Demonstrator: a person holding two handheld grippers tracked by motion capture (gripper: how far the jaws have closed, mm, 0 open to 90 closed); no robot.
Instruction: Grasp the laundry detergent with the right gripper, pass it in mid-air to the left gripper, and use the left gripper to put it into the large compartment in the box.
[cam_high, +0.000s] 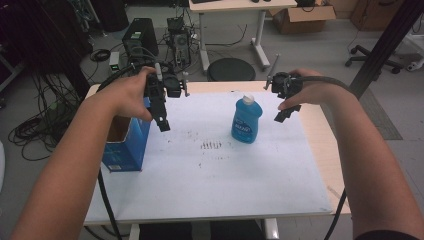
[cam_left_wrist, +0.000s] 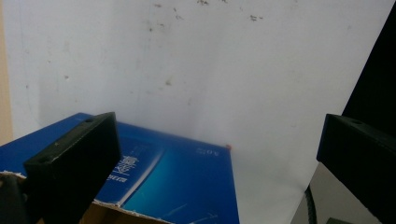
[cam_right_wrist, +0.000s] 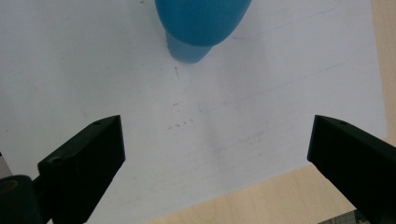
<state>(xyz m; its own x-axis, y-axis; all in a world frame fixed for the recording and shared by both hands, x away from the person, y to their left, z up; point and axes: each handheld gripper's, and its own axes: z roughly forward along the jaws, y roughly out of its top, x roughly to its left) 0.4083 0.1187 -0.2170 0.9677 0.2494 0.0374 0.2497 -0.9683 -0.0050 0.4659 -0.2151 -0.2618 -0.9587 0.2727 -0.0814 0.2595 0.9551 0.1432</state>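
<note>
I see the pale wooden worktop with a large white sheet covering most of its surface. The sheet carries small dark specks near its centre.

At the left edge of the worktop stands an open-topped blue cardboard box. In the left gripper view, the box sits below and just beside the left jaw, and its torn brown rim is visible.

A blue plastic bottle with a white cap stands upright on the sheet, right of centre and well apart from the box. In the right gripper view, the bottle lies ahead of the jaws and does not touch them.

My left tool hangs above the sheet, just beside the box's upper right corner. Its 2 jaws stand wide with nothing between them.

My right tool hangs near the bottle's right side, apart from it. Its 2 jaws also stand wide and hold nothing.
</note>
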